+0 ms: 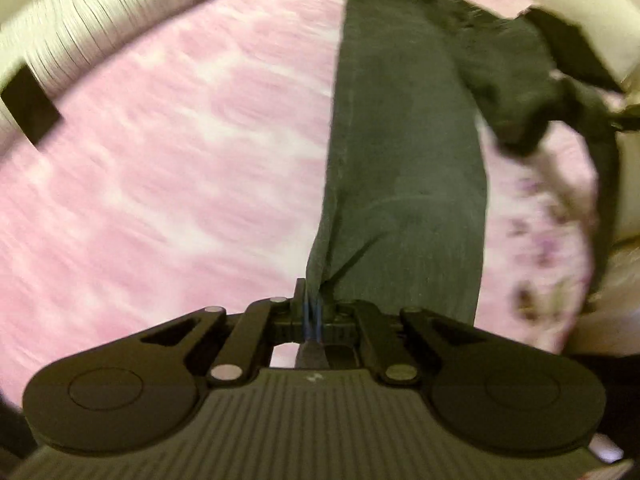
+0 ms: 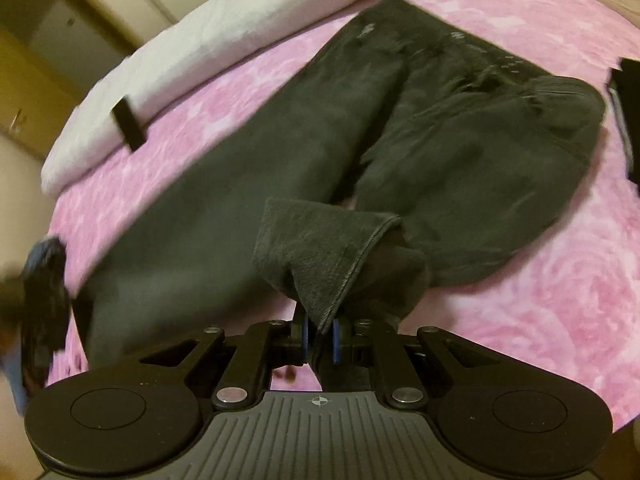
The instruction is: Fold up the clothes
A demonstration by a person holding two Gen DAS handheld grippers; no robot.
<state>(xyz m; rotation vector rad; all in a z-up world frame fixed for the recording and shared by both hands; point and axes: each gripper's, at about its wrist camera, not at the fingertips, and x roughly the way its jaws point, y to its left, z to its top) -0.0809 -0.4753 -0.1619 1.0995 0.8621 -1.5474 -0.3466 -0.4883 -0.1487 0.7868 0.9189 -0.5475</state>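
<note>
Both wrist cameras ride just behind their tools, aimed steeply down at a bed with a pink bedspread [image 2: 540, 300]. The left view sits close over one leg of the dark trousers [image 1: 404, 152]; the right view takes in the whole garment. Both share the trousers, bedspread and white bolster [image 2: 180, 52].

The pants [image 2: 248, 168] are made of dark, matt, rough cloth. The bed cover [image 2: 540, 300] is soft pink cloth. Both grippers [image 1: 313, 316] [image 2: 320, 334] are made of matt black plastic with shiny metal pins.
</note>
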